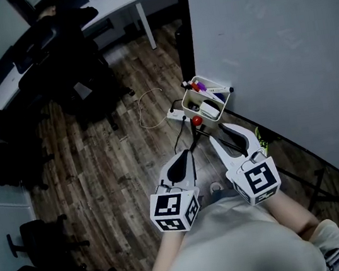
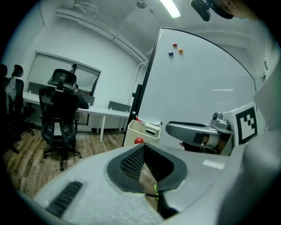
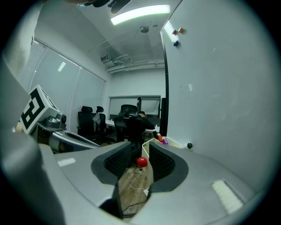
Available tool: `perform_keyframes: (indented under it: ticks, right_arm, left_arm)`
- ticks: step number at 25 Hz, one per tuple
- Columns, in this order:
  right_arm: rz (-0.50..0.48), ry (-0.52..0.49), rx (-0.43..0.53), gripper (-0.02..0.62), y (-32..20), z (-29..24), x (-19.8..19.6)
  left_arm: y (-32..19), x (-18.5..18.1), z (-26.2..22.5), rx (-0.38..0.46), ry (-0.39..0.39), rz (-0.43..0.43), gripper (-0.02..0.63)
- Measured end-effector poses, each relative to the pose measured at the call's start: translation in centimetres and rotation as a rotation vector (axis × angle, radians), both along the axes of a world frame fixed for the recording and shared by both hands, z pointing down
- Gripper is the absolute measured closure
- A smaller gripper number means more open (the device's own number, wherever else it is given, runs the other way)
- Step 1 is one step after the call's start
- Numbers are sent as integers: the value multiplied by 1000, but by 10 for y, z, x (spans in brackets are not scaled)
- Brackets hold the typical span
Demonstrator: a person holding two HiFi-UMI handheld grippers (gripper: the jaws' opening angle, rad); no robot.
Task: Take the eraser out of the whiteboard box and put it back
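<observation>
1. Wood floor (image 1: 110,166) fills the left of the head view and a whiteboard (image 1: 268,33) the right, with office chairs (image 1: 62,59) at 11 o'clock. A white box (image 1: 187,104) hangs on the board just above centre. The eraser (image 1: 209,110) lies inside it beside markers (image 1: 199,86), and a red ball (image 1: 197,121) sits just under it. Both forearms reach up from 6 o'clock. The left gripper (image 1: 184,156) is narrow and empty. The right gripper (image 1: 224,133) stands with its jaws apart, its tips near the box but not touching it.
2. Left gripper view: this tool points slightly downward. Its jaw tips meet and nothing is between them. The box is at 12 o'clock of the tips and the right gripper at 3 o'clock. Small magnets (image 2: 174,45) high on the board show here but not from the head.
3. Right gripper view: the jaws are parted and hold nothing. Through the gap the red ball and the box's near corner show, farther off. The left gripper lies at 9 o'clock, and a ceiling light (image 3: 140,14) at 12.
</observation>
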State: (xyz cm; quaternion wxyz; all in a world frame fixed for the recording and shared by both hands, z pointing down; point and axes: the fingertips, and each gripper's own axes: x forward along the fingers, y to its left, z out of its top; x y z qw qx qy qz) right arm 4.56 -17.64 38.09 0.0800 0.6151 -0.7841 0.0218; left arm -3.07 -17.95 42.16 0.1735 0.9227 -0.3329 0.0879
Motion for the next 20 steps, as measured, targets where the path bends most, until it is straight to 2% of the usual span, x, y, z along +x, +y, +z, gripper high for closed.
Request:
perform_keyframes:
  ticks: [6, 20]
  right_arm:
    - [-14, 25, -24, 397, -16, 7, 12]
    - [-31, 77, -55, 355, -58, 22, 29]
  left_arm:
    - [-11, 14, 3, -6, -8, -4, 604]
    - [-40, 24, 5, -11, -12, -51, 604]
